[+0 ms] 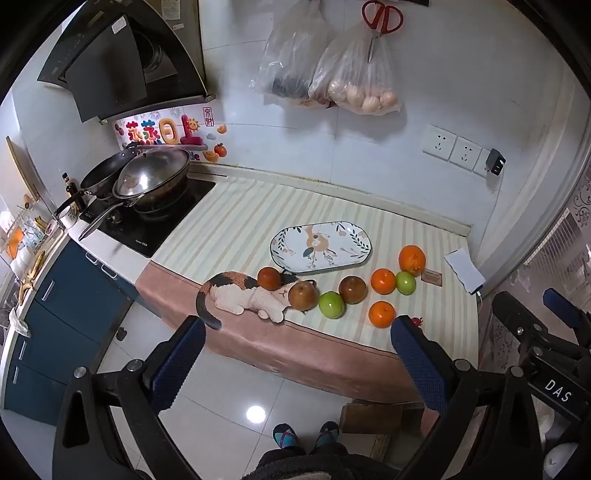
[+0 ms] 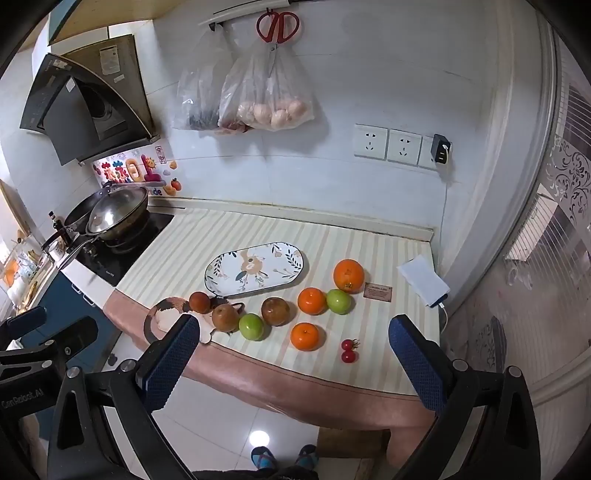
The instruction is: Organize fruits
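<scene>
An oval floral plate point(image 1: 320, 246) point(image 2: 254, 268) lies bare on the striped cloth. In front of it lie loose fruits: three brown ones point(image 2: 275, 311), two green apples point(image 2: 251, 326), two small oranges point(image 2: 306, 336), a large orange point(image 2: 348, 275) and two cherry tomatoes point(image 2: 348, 350). They also show in the left wrist view, with a green apple point(image 1: 331, 304) and an orange point(image 1: 382, 314) nearest. My left gripper point(image 1: 297, 347) and right gripper point(image 2: 293, 350) are both open and empty, held back above the counter's front edge.
A knitted cat toy point(image 1: 245, 293) lies at the cloth's left front. A stove with pans point(image 1: 147, 181) stands to the left. A white power bank point(image 2: 424, 282) and a small brown card point(image 2: 377, 292) lie at the right. Bags and red scissors point(image 2: 277, 26) hang on the wall.
</scene>
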### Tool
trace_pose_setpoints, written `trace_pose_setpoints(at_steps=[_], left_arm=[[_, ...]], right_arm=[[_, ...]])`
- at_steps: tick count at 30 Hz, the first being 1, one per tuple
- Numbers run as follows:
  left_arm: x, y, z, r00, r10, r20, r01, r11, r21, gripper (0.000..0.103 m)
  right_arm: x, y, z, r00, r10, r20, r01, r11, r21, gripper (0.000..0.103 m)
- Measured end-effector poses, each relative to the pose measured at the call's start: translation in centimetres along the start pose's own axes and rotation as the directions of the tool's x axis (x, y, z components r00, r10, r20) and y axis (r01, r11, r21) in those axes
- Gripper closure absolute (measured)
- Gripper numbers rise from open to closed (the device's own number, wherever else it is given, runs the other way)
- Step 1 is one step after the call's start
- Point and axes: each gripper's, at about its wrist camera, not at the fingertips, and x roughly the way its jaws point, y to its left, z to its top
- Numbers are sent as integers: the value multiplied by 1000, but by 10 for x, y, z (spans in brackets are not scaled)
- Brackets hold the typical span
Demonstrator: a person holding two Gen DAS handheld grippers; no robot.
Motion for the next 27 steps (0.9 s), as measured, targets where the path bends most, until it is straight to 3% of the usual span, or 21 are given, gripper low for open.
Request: trace_pose_setpoints(at_steps=[27], left_arm=[[3,-3,8,1000,-5,2,5,1000,1,0]], right_arm=[[9,-7,6,1000,-5,3,5,1000,18,0]])
